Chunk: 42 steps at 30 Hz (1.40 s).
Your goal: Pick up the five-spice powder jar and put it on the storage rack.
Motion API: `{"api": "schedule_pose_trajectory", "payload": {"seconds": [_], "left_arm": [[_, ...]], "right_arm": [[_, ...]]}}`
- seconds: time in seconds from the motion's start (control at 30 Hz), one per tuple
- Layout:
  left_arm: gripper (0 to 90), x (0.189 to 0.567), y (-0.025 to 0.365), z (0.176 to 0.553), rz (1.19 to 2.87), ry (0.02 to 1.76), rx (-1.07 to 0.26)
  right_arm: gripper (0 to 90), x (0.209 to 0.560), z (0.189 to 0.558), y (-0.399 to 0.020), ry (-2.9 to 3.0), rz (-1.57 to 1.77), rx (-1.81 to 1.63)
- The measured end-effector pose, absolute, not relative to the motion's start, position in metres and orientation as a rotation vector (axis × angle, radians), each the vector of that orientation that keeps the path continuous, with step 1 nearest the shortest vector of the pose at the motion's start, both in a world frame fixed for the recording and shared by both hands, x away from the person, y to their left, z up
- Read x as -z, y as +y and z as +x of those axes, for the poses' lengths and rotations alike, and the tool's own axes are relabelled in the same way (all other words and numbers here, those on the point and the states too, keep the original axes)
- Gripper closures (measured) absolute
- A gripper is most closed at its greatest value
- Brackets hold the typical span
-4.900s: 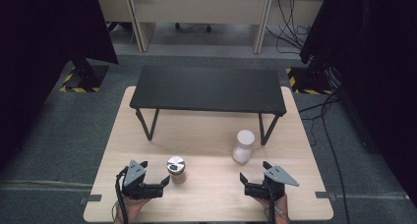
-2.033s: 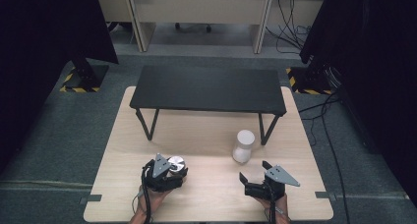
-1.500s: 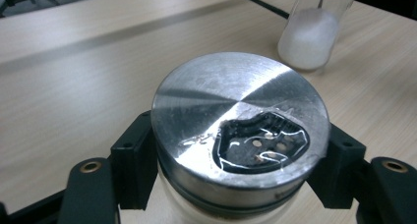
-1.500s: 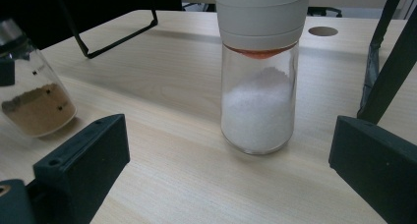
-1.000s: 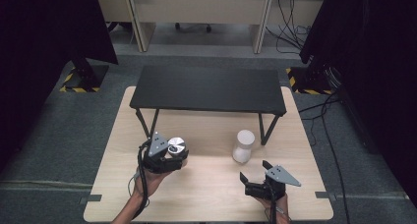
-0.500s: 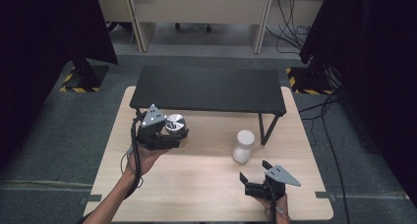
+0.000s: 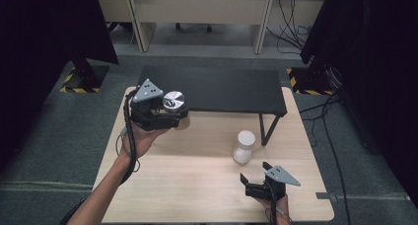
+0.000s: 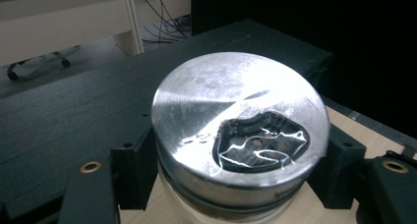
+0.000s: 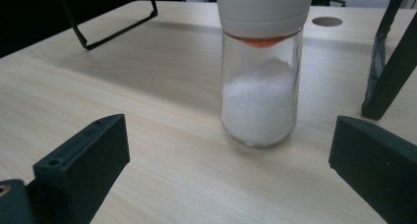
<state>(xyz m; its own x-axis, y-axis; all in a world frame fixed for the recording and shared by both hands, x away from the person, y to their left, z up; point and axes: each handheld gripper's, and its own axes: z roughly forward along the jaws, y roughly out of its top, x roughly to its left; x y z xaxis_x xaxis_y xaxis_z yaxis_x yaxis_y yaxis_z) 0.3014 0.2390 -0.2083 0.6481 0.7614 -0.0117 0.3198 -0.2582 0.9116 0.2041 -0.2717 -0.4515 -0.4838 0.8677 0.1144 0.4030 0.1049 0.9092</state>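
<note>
High view, near edge: my right gripper (image 7: 257, 178) sits low over the wooden table (image 7: 197, 185), jaws spread wide, nothing between them.
Right gripper view: glass shaker (image 9: 260, 71) stands upright on the wood just ahead of my open jaws, not touching either one; white cap on top, white grains about halfway up the glass.
Mid table: same shaker (image 7: 244, 146) stands beside a leg of the black bench (image 7: 222, 89).
Left, farther out: my left gripper (image 7: 173, 117) is lifted above the table, at the bench's near-left corner.
Left grip: jaws clamped on a metal-lidded jar (image 8: 240, 130), one jaw on each side, jar upright, shiny lid up.
</note>
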Motion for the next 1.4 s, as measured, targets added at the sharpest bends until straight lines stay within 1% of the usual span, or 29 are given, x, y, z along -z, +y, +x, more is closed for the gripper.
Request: {"api": "schedule_pose_trajectory", "payload": {"seconds": [0.23, 0.7, 0.87, 1.2, 1.4], "left_arm": [[31.0, 0.198, 0.238, 0.308, 1.831, 0.882, -0.554], [31.0, 0.194, 0.253, 0.321, 1.755, 0.990, -0.592], [31.0, 0.195, 0.259, 0.322, 1.746, 1.004, -0.602], [31.0, 0.201, 0.269, 0.326, 1.721, 1.047, -0.613], [31.0, 0.202, 0.266, 0.335, 1.722, 1.071, -0.628]], "right_arm": [[1.6, 0.450, 0.206, -0.272, 1.973, 1.282, -1.336], [0.9, 0.450, 0.180, -0.273, 2.031, 1.313, -1.238], [0.4, 0.448, 0.175, -0.270, 2.032, 1.321, -1.230], [0.4, 0.447, 0.176, -0.265, 2.032, 1.318, -1.199], [0.4, 0.447, 0.177, -0.266, 2.044, 1.314, -1.199]]}}
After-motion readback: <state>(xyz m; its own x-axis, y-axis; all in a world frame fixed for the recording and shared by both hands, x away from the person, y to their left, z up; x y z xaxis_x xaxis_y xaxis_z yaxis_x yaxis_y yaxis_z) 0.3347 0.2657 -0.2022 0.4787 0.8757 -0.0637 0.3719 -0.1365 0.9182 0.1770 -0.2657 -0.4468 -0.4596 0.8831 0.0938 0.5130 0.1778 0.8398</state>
